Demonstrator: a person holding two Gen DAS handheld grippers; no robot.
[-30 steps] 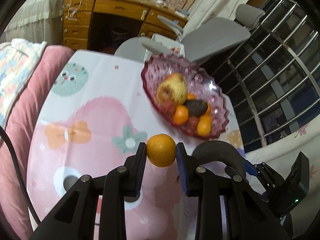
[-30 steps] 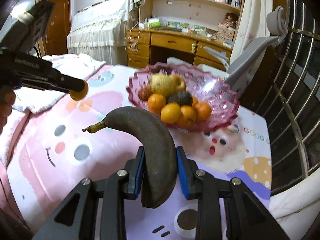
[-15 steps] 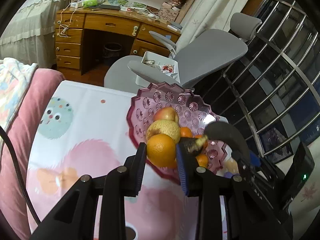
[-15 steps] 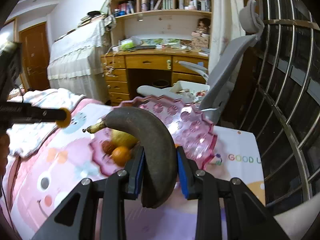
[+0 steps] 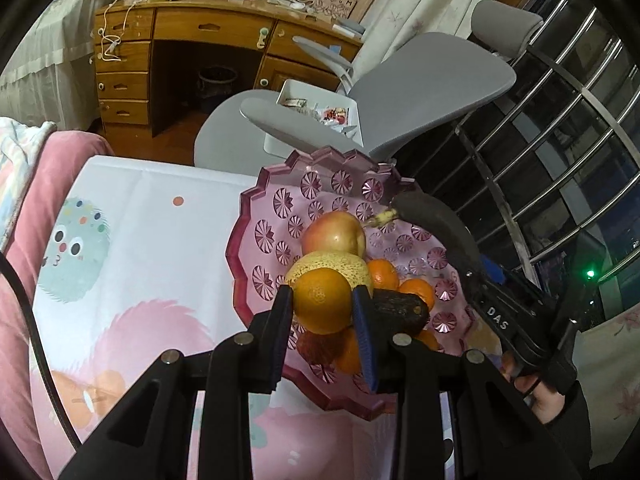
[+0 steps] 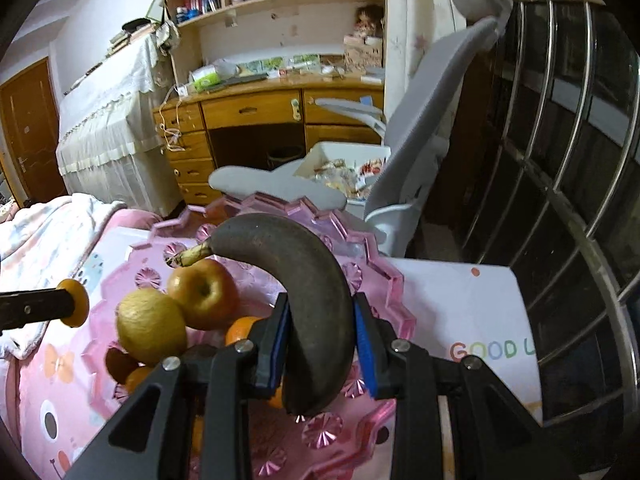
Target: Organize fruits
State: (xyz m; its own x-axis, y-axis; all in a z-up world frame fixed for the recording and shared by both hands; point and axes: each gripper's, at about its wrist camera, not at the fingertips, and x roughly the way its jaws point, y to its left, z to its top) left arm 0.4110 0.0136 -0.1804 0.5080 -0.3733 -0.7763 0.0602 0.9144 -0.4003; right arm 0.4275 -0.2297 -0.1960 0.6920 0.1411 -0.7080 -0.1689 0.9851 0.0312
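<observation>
My left gripper (image 5: 323, 311) is shut on an orange (image 5: 322, 300) and holds it over the near side of a pink glass bowl (image 5: 256, 236). The bowl holds an apple (image 5: 334, 234), a yellow pear (image 5: 340, 264), small oranges (image 5: 384, 274) and a dark avocado (image 5: 400, 310). My right gripper (image 6: 321, 338) is shut on a dark overripe banana (image 6: 304, 280) above the bowl (image 6: 384, 276), its stem over the apple (image 6: 202, 294). The banana also shows in the left wrist view (image 5: 436, 220). The left gripper's tip with the orange (image 6: 76, 308) shows at the left of the right wrist view.
The bowl stands on a table with a pink cartoon cloth (image 5: 132, 248). A grey office chair (image 5: 400, 92) stands right behind the table, a wooden desk (image 5: 192, 40) farther back. Metal window bars (image 6: 560, 160) run along the right. Pink bedding (image 5: 24, 200) lies at the left.
Both grippers have moved forward over the bowl. The banana has come in above the bowl's far side, and the orange now hangs over the piled fruit.
</observation>
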